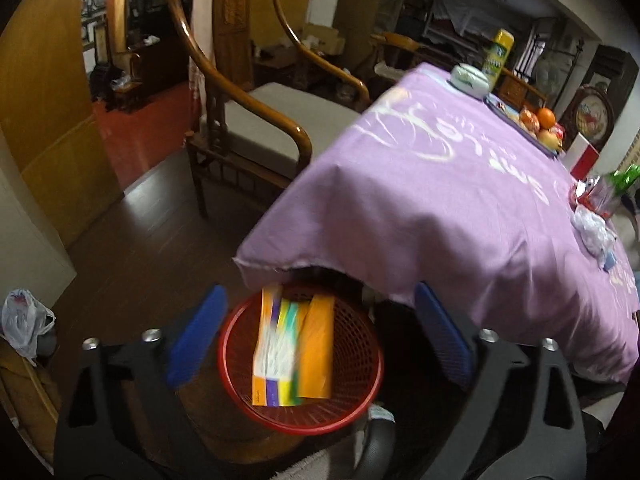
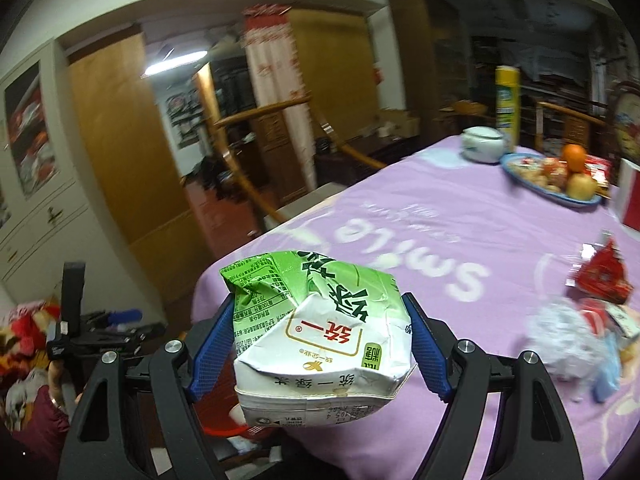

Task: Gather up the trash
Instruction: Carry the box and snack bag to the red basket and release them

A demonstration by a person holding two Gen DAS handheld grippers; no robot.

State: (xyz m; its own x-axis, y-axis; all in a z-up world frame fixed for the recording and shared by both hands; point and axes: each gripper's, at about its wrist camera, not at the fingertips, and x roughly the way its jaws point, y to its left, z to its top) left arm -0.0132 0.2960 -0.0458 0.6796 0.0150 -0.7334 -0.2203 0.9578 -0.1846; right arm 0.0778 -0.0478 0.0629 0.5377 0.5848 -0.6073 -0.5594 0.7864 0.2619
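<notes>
left gripper (image 1: 316, 336) tilting down over red bin (image 1: 360, 412), jaws gaping, nothing gripped | box (image 1: 294, 350) lying inside bin | right gripper (image 2: 320, 348) clamping crushed green carton (image 2: 320, 340) beside table corner (image 2: 224, 276)

Lived-in home, dining or sitting room. Table under a lilac printed cloth (image 2: 460, 240), blue plate of oranges and apples (image 2: 560, 178), white lidded china jar (image 2: 482, 144). Curved-arm wooden chair with grey seat cushion (image 1: 256, 120). Yellow-brown wooden doors (image 2: 120, 152), dark plank floor (image 1: 140, 248), white glazed cupboard (image 2: 28, 136).
</notes>
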